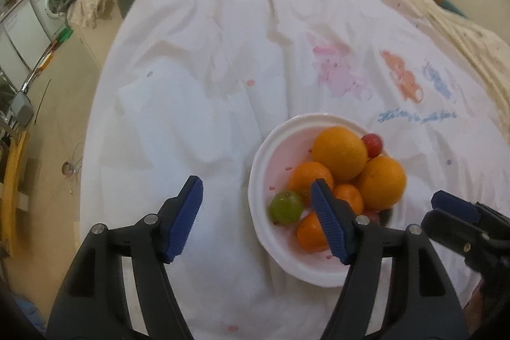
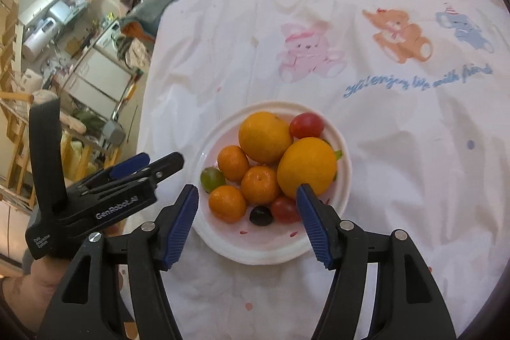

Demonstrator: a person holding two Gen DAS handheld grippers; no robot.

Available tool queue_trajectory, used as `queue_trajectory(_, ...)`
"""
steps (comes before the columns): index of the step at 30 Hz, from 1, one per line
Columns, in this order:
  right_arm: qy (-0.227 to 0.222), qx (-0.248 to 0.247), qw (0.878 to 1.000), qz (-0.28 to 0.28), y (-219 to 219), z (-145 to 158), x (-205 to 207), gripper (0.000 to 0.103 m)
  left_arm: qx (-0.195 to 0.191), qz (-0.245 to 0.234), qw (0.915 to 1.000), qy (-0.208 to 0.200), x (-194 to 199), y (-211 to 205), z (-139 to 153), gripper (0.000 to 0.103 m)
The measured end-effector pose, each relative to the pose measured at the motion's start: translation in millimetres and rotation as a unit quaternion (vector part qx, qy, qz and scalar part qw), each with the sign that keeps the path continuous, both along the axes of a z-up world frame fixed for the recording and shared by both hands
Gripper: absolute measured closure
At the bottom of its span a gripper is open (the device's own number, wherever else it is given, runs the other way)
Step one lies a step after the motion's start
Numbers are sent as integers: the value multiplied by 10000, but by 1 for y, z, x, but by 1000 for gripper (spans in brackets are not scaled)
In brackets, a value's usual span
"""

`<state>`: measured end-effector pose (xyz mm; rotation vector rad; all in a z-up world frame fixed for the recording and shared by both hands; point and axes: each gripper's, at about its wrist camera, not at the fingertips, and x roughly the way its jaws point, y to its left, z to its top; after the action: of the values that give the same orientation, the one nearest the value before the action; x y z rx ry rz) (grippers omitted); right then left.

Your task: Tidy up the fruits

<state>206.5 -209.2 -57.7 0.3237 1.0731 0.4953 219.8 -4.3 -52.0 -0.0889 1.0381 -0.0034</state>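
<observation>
The fruit — oranges (image 2: 264,136), mandarins (image 2: 259,184), tomatoes (image 2: 306,125) and grapes (image 2: 212,179) — is gathered in a white bowl (image 2: 271,254) on a cloth-covered desk (image 2: 398,164), just below and ahead of both grippers. The left gripper (image 1: 255,220) and right gripper (image 2: 247,225) are held apart with nothing between the jaws. One tomato and a dark grape (image 2: 260,215) are partly hidden behind a blue pad.
</observation>
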Motion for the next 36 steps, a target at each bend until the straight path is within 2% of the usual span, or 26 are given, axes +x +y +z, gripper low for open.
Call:
queue_trajectory(6, -203, 121, 9995, -192, -20, 26, -22, 36, -12, -78, 9989, -455, -30, 2, 37, 36)
queue_trajectory(9, -154, 408, 9988, -231, -29, 32, -34, 36, -34, -110, 9981, -608, -51, 5, 48, 36)
queue_trajectory(11, -220, 356, 9986, -318, -36, 36, -46, 35, 21, -202, 9974, -693, -65, 4, 54, 36)
queue_trajectory(13, -267, 344, 9983, -376, -41, 40, -57, 26, 6, -242, 9971, -727, -80, 6, 57, 36)
queue_trajectory(15, -289, 423, 9976, -461, -47, 41, -68, 7, -18, -226, 9974, -687, -93, 9, 58, 36)
queue_trajectory(16, -302, 417, 9973, -519, -49, 41, -73, 5, -15, -212, 9976, -661, -98, 10, 57, 34)
queue_trajectory(19, -294, 308, 9973, -592, -53, 40, -87, 3, -56, -137, 9982, -585, -113, 14, 55, 24)
queue_trajectory(23, -437, 111, 9960, -772, -52, 42, -102, 0, -60, -133, 9981, -598, -133, 12, 54, 21)
queue_trajectory(25, -613, -88, 9940, -903, -50, 41, -108, 0, 33, -175, 9974, -695, -140, 10, 56, 15)
queue_trajectory(28, -899, -599, 9870, -1192, -43, 36, -117, 0, 154, -244, 9955, -899, -149, 4, 60, 15)
queue_trajectory(30, -940, -648, 9866, -1168, -40, 34, -117, 0, 199, -208, 9945, -1006, -151, 2, 61, 14)
queue_trajectory(34, -1242, -906, 9835, -956, -26, 36, -117, 0, 221, -147, 9931, -1140, -150, -1, 59, 3)
queue_trajectory(36, -1319, -911, 9829, -902, -23, 38, -118, 0, 260, -147, 9924, -1195, -150, -3, 58, 1)
